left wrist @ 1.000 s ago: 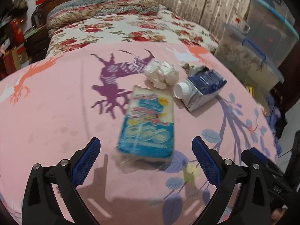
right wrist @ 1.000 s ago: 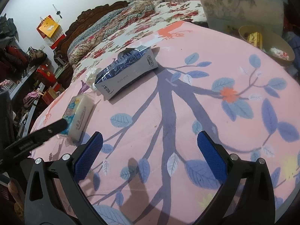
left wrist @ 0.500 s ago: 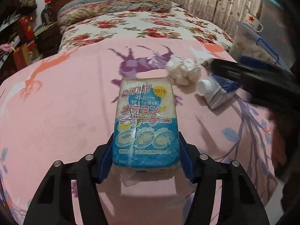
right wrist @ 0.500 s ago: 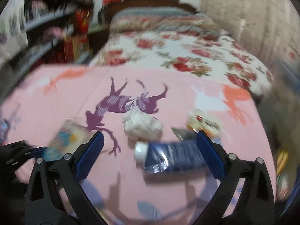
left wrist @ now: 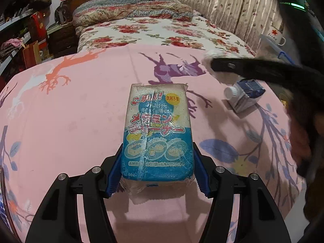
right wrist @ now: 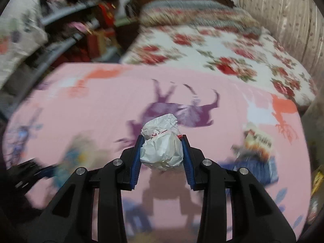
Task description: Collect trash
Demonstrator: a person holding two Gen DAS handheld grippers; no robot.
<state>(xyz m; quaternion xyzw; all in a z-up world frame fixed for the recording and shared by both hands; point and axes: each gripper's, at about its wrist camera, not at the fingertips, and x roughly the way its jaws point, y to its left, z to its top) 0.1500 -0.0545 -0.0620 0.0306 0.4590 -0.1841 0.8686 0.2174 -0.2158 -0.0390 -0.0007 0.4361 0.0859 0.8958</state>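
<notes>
My left gripper [left wrist: 156, 174] is shut on a blue and white packet [left wrist: 157, 129] with printed writing, held just above the pink sheet [left wrist: 81, 109]. In the right wrist view my right gripper [right wrist: 162, 158] has its jaws closing on a crumpled white paper ball [right wrist: 161, 141], and both pads press its sides. The right gripper's black arm [left wrist: 253, 68] crosses the left wrist view at upper right, with the paper ball's white edge [left wrist: 206, 57] showing behind it. A blue and white carton [left wrist: 245, 95] with a white cap lies on the sheet at the right.
A small printed wrapper [right wrist: 259, 141] lies by the carton [right wrist: 259, 168] at the right. Behind the pink sheet is a bed with a floral cover [left wrist: 154, 32] and a carved headboard. Shelves with clutter [left wrist: 24, 40] stand at left, curtains [left wrist: 222, 4] at right.
The left gripper closed on the packet and raised it. The right gripper swung across to the paper ball and closed around it.
</notes>
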